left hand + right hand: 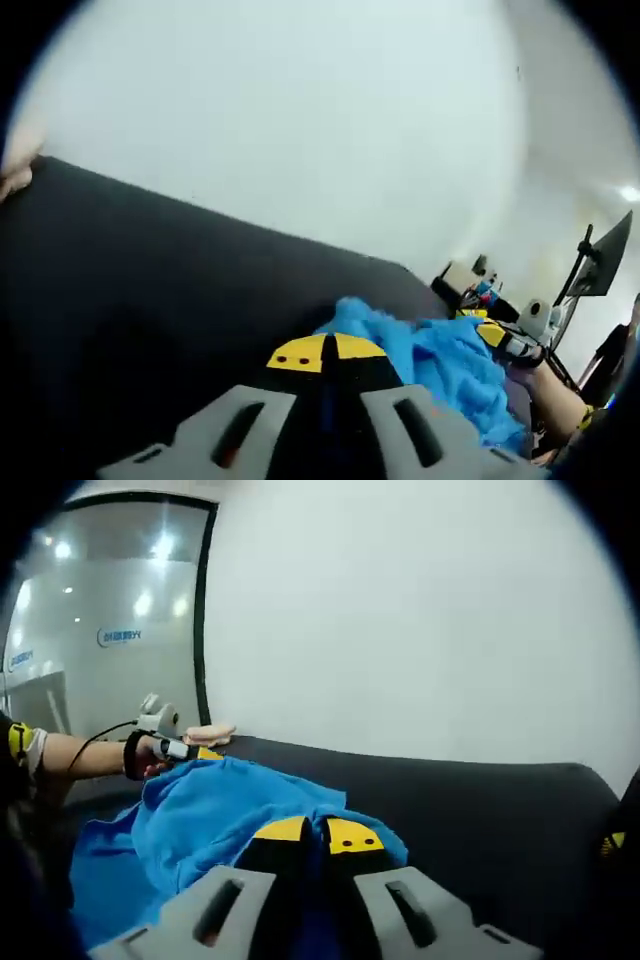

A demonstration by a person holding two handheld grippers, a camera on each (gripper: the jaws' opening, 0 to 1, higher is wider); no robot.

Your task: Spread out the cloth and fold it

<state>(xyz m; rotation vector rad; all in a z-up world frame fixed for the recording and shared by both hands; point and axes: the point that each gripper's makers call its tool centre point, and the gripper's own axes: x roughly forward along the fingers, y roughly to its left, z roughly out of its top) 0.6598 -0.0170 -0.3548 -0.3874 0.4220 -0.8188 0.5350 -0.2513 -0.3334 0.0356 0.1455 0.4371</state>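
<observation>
Both grippers, left gripper (325,385) and right gripper (322,852), look clamped on the blue cloth (210,820) over the dark table (480,800); if tension goes uneven, we probably lose a corner.

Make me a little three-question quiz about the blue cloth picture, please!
1. True or false: the blue cloth lies flat and fully spread on the dark surface.
2. What colour are the tips of the right gripper?
3. The left gripper is: A) wide open, B) shut on the blue cloth, C) holding a cup.

Key:
1. False, it is bunched up.
2. Yellow.
3. B.
</observation>
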